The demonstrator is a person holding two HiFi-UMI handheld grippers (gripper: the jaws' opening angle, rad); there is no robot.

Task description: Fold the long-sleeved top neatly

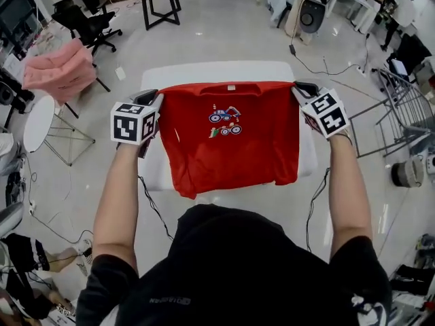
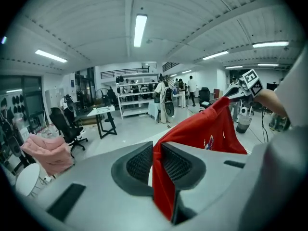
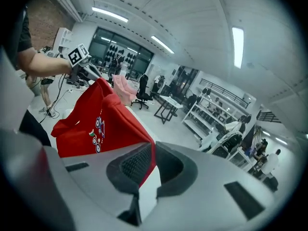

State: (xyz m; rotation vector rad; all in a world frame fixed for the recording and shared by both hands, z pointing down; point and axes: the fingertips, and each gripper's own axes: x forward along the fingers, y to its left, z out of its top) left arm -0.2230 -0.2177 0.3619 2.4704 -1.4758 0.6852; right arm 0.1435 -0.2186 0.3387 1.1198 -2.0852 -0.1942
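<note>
Head view: left gripper point(image 1: 152, 96) and right gripper point(image 1: 303, 87) jaws are clamping the red top point(image 1: 231, 138) at its shoulders — I'm guessing pulling it taut and level over the tabletop point(image 1: 224, 69) is helping.

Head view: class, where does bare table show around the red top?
White table lies bare past the red top at its collar and in strips down both sides. The left gripper and right gripper hold it over the middle.

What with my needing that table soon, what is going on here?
A person holds a red top by its upper corners, one pinched in the left gripper, the other in the right gripper. It is stretched wide over a white table, print facing up. Its sleeves are not in sight.
</note>
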